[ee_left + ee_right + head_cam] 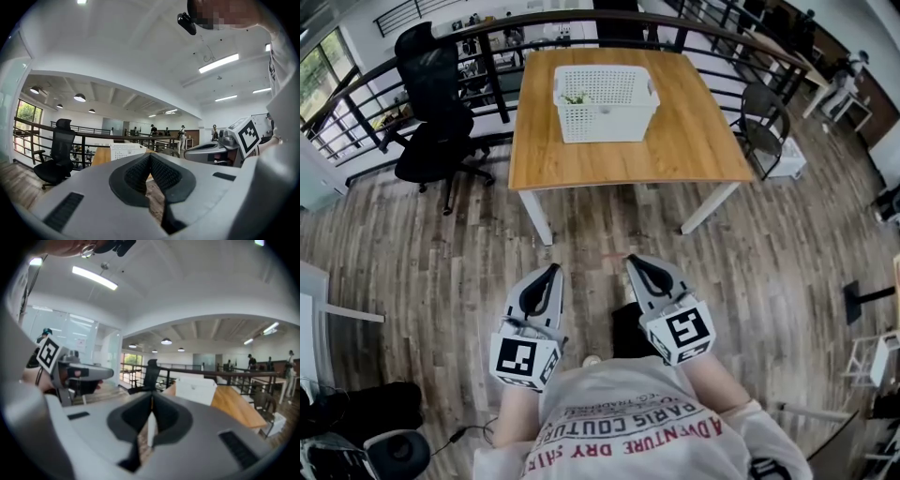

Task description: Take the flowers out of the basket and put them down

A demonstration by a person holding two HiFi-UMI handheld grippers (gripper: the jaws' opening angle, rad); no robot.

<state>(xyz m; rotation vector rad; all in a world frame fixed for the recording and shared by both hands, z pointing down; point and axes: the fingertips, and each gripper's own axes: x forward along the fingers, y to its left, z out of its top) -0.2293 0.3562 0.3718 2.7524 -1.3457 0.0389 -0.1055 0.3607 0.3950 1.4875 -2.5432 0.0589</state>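
A white perforated basket [605, 101] stands on the far half of a wooden table [675, 150]. Green flower stems [577, 97] show inside it at its left. Both grippers are held close to the person's body over the wooden floor, well short of the table. My left gripper [551, 270] and my right gripper [632, 262] point toward the table with their jaws together and nothing between them. The left gripper view shows the closed tips [150, 156] with the basket [126, 151] far ahead. In the right gripper view the closed tips [151, 398] face the basket [197, 390].
A black office chair [436, 117] stands left of the table and a dark chair [764, 117] at its right. A black railing [412, 66] curves behind the table. Dark bags [356, 412] lie on the floor at the lower left.
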